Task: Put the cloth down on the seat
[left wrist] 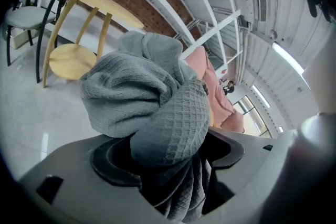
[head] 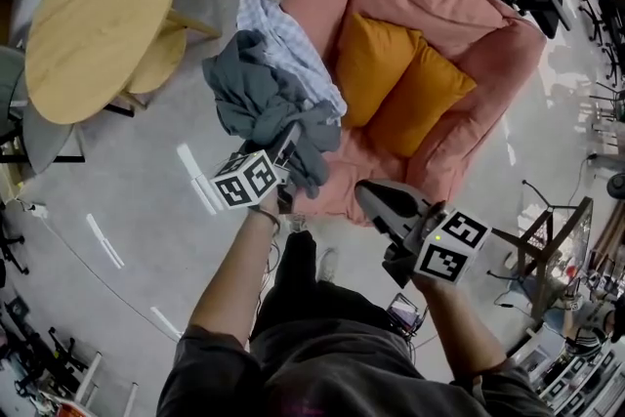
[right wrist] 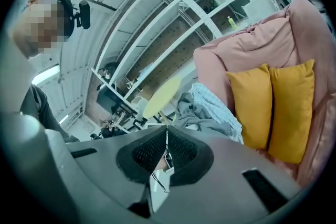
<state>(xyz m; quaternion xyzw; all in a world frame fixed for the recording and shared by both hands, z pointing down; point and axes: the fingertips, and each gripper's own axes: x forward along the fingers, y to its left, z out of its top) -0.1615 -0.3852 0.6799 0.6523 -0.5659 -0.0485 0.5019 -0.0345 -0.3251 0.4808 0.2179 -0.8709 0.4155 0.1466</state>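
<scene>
A grey waffle cloth (head: 256, 98) lies bunched over the left arm of the pink armchair (head: 444, 10), on top of a pale checked cloth (head: 293, 44). My left gripper (head: 286, 151) is at the grey cloth's lower end. In the left gripper view the grey cloth (left wrist: 157, 107) bulges between the jaws of the left gripper (left wrist: 170, 152), which stand wide with dark gaps beside both pads. My right gripper (head: 379, 202) hovers at the seat's front edge, shut and empty. In the right gripper view the right gripper (right wrist: 167, 149) has its pads together, and the grey cloth (right wrist: 202, 115) lies ahead.
Two orange cushions (head: 395, 78) lean on the chair's back and fill much of the seat. A round wooden table (head: 98, 15) and a grey chair (head: 39, 137) stand to the left. A folding stand (head: 547, 239) is at the right. White tape marks the floor.
</scene>
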